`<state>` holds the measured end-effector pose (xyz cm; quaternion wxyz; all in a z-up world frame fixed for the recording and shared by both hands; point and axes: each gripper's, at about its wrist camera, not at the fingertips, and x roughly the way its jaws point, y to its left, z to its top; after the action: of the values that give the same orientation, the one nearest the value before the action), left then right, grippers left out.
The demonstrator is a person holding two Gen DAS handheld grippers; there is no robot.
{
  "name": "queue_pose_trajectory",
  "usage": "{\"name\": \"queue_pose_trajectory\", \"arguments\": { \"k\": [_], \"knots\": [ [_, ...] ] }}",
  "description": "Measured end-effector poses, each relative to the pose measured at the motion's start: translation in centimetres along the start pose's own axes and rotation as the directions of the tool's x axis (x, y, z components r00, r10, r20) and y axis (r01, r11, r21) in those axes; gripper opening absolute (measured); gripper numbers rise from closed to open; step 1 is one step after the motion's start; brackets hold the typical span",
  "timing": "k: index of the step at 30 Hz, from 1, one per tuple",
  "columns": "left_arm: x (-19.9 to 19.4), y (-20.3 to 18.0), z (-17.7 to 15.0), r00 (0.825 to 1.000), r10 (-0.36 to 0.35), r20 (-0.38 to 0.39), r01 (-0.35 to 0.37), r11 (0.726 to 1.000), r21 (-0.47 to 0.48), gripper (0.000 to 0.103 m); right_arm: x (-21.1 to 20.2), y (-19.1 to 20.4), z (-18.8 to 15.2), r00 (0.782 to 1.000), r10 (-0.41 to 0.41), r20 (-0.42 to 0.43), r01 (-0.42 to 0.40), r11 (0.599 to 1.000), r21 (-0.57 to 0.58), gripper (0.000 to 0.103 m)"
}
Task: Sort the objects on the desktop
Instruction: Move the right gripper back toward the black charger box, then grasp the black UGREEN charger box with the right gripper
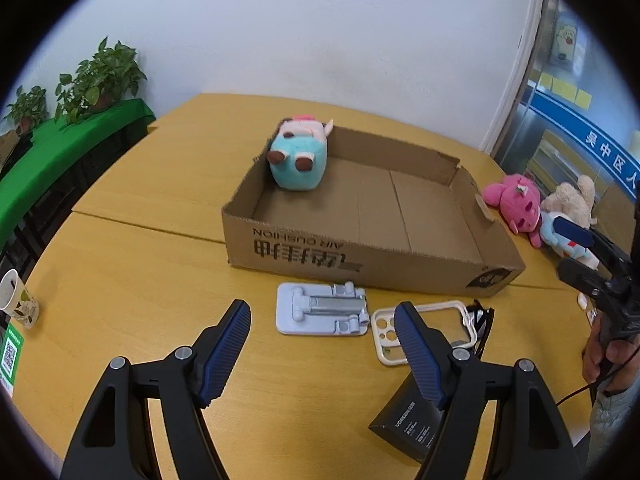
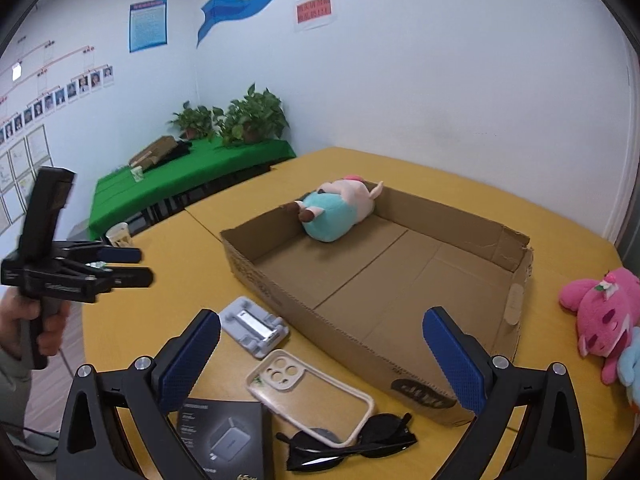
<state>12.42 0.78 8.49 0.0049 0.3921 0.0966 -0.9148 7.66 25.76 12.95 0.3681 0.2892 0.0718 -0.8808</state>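
Cardboard box [image 1: 372, 268] reads "AIR CUSHION", upside down, w/ Chinese characters beside.

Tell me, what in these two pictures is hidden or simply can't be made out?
- Black box: left wrist view, partly behind the left gripper finger; small print unreadable.
- Sunglasses: left wrist view, mostly hidden behind the phone case.
- Blue and beige plush toys: left wrist view, overlapped by the right gripper; right wrist view cuts them off.
- Wall posters: right wrist view, text too small.
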Motion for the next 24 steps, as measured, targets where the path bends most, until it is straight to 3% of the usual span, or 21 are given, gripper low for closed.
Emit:
{"name": "queue_pose_trajectory", "arguments": {
  "k": [6, 12, 15, 20, 24],
  "knots": [
    [1.1, 1.3, -1.7, 0.992, -0.115, -0.055, 0.114, 0.993, -0.021, 0.074, -3.2, -0.1, -3.4, 0.999, -0.007, -0.034, 0.009, 0.999, 0.05, 0.103],
    [1.3, 1.9, -3.9, 0.974, -0.203, -0.102, 0.201, 0.979, -0.028, 0.074, -4.1, 1.0, -8.5, 0.98, 0.007, -0.199, 0.01, 0.997, 0.082, 0.103],
    [2.2, 1.3, -5.1, 0.95, -0.271, -0.154, 0.271, 0.962, -0.022, 0.074, -2.8, 2.1, -11.2, 0.961, 0.052, -0.271, -0.015, 0.99, 0.137, 0.103],
    [5.5, -0.8, -6.3, 0.884, -0.392, -0.255, 0.401, 0.916, -0.018, 0.074, 0.9, 5.2, -14.7, 0.939, 0.12, -0.321, -0.05, 0.975, 0.218, 0.103],
    [8.4, -3.3, -6.9, 0.842, -0.421, -0.337, 0.456, 0.89, 0.026, 0.074, 3.4, 7.7, -15.6, 0.932, 0.148, -0.331, -0.064, 0.965, 0.253, 0.103]
  ]
}}
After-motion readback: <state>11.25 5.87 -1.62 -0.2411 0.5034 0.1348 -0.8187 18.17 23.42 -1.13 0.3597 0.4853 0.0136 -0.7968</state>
